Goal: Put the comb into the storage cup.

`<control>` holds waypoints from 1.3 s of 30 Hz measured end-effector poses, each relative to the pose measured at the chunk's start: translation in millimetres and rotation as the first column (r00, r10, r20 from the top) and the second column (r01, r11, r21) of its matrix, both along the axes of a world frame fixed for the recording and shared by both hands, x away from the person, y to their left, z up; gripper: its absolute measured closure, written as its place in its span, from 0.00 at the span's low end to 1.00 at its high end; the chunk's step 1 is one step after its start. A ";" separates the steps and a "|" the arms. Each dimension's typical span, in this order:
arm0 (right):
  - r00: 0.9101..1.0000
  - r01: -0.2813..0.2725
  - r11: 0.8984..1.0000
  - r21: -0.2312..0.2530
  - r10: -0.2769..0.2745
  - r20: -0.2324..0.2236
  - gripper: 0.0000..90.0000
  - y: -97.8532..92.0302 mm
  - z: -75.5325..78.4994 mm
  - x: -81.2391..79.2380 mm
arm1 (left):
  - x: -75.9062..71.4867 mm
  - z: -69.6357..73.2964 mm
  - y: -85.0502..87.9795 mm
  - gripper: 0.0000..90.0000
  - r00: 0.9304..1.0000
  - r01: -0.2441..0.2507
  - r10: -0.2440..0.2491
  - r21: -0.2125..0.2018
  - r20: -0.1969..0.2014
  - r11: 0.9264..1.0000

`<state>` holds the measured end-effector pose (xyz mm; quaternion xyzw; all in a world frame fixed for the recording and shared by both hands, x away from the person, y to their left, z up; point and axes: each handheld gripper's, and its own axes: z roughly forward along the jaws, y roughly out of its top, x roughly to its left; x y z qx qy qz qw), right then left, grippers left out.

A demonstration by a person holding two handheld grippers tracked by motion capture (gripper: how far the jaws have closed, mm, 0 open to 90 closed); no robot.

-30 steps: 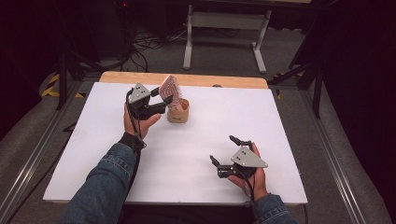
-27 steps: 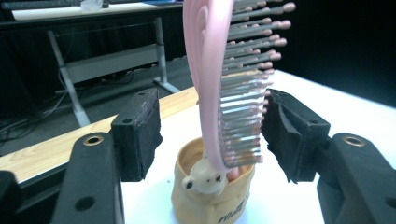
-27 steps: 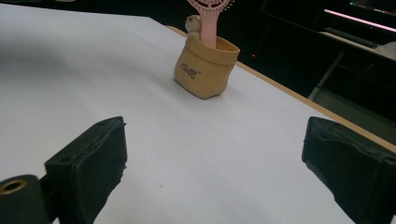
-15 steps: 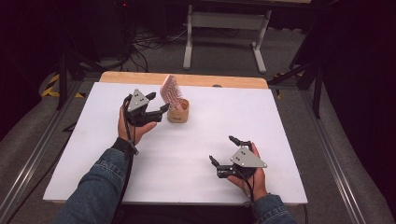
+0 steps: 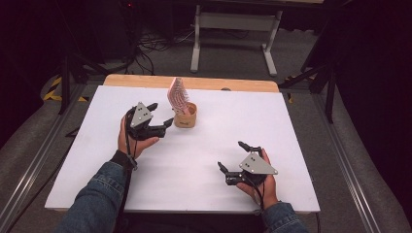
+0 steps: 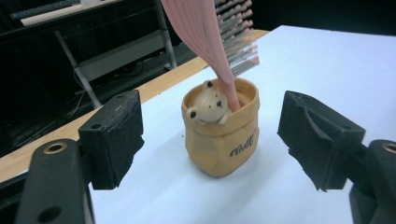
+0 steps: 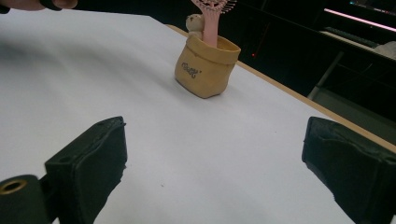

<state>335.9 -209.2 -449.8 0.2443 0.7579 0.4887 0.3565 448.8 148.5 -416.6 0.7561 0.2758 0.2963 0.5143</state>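
Note:
A small tan holder point(image 5: 185, 116) point(image 6: 222, 135) point(image 7: 206, 65) with a little bear figure point(image 6: 207, 102) on its rim stands upright near the table's far middle. A pink hairbrush point(image 5: 178, 95) point(image 6: 205, 32) sticks up out of it, bristle end on top. My left gripper point(image 5: 161, 115) point(image 6: 212, 140) is open just left of the holder, apart from it, jaws spread wider than the holder. My right gripper point(image 5: 233, 158) point(image 7: 215, 163) is open near the front right of the table, empty, facing the holder from far off.
The white table top point(image 5: 272, 126) has a wooden strip point(image 5: 233, 85) along its far edge. Beyond it are a metal stand point(image 5: 233, 29), cables on the floor and dark frames. Bare white surface lies between the two grippers.
My left gripper has drawn back toward me and to the left, away from the holder. The right gripper has stayed in place.

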 end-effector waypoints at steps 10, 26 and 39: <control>1.000 0.008 1.000 -0.003 -0.008 0.010 0.08 0.3 0.5 -0.8 | -9.6 -6.7 8.8 0.22 1.000 0.012 -0.012 0.003 0.012 1.000; 1.000 0.007 1.000 -0.009 -0.007 0.004 0.08 1.3 -0.7 -0.4 | -25.6 -9.6 14.5 0.20 0.998 0.048 -0.048 0.003 0.039 0.999; 1.000 0.002 1.000 -0.015 -0.002 0.009 0.08 1.1 -0.1 -1.0 | -37.9 -7.6 14.3 0.17 0.995 0.091 -0.092 0.008 0.047 0.996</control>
